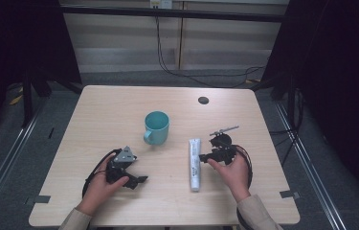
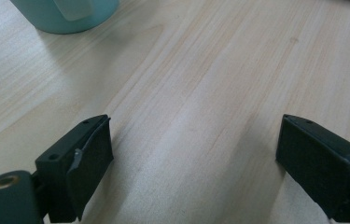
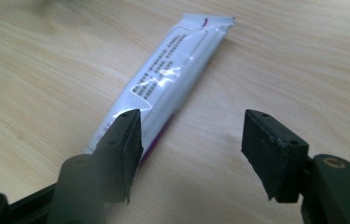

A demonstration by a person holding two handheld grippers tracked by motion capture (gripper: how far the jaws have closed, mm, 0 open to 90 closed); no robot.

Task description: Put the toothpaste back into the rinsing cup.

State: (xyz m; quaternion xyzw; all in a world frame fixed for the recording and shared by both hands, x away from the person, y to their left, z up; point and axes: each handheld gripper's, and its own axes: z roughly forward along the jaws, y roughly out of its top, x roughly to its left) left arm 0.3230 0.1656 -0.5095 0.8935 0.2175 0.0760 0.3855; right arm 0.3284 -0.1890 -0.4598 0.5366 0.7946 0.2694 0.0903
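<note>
Nearby, white tube (image 3: 163, 88), small black print unreadable, right hand-held gripper (image 3: 191, 154) open beside it

White tube (image 3: 163, 88), dark print, purple edge (glossy). Teal mug (image 1: 157, 127). Pale wood-grain table (image 1: 119, 110), black hole (image 1: 203, 100). Black grippers (image 1: 128, 178) (image 1: 205, 157), grey plate (image 1: 125, 154).
</note>
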